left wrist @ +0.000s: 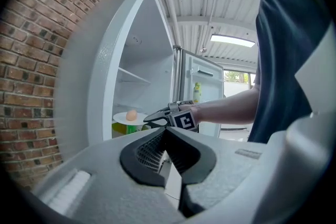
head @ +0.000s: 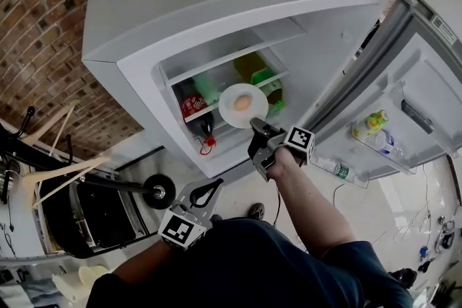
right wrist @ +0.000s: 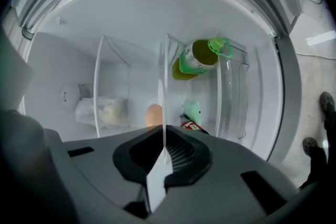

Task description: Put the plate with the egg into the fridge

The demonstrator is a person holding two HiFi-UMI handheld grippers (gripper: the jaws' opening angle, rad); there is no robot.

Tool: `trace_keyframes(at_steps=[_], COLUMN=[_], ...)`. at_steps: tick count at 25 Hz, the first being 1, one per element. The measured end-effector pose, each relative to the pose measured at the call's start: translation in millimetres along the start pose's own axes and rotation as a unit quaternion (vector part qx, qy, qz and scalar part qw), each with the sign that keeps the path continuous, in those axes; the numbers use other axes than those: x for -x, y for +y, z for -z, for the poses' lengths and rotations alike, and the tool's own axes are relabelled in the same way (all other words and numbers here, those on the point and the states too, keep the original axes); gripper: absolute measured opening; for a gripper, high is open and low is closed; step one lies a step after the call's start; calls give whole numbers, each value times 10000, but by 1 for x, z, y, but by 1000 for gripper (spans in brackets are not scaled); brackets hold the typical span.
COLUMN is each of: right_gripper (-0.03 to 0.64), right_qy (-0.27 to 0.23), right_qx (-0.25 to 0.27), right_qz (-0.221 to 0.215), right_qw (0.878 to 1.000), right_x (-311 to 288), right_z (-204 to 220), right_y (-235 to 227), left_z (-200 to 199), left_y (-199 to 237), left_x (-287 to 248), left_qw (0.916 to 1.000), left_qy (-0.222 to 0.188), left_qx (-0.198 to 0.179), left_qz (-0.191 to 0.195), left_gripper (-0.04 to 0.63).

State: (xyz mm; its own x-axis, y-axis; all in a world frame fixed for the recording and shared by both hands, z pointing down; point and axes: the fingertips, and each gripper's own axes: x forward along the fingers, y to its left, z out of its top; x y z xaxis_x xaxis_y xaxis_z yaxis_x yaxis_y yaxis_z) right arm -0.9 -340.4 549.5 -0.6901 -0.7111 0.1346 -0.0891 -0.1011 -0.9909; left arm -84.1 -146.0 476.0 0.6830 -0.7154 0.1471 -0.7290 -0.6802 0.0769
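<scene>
A white plate point(head: 232, 110) carrying a brown egg point(head: 242, 103) hovers at the mouth of the open fridge point(head: 180, 25), level with its middle shelf. My right gripper point(head: 258, 129) is shut on the plate's near rim. In the right gripper view the plate point(right wrist: 162, 97) shows edge-on between the jaws of the right gripper point(right wrist: 164, 147), and the egg point(right wrist: 153, 114) peeks out on its left. My left gripper point(head: 215, 185) hangs low by my body with its jaws shut and nothing in them. From the left gripper point(left wrist: 167, 132), the plate point(left wrist: 126, 118) and egg point(left wrist: 131, 115) appear ahead.
Inside the fridge are wire shelves, a green-capped bottle of yellow liquid point(right wrist: 195, 57), a red soda bottle point(head: 193, 109) and a pale bag point(right wrist: 105, 112). The open door point(head: 415, 76) at right holds small bottles point(head: 372, 123). A black cart point(head: 86, 205) and a brick wall point(head: 43, 32) are at left.
</scene>
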Motion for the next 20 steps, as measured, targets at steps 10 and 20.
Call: trace_keyframes(at_steps=[10, 20], right_gripper=[23, 25], right_qy=[111, 151], right_qx=[-17, -24], right_qz=[107, 158], right_qw=[9999, 9998], right_x=[-34, -67], right_z=[-13, -22], right_y=[11, 17], left_z=[4, 9], left_y=[5, 11], left_x=[-1, 2], left_qw=[9996, 9985], left_qy=[-14, 48], left_qx=[80, 80], left_qz=[-285, -545], left_gripper=[5, 5])
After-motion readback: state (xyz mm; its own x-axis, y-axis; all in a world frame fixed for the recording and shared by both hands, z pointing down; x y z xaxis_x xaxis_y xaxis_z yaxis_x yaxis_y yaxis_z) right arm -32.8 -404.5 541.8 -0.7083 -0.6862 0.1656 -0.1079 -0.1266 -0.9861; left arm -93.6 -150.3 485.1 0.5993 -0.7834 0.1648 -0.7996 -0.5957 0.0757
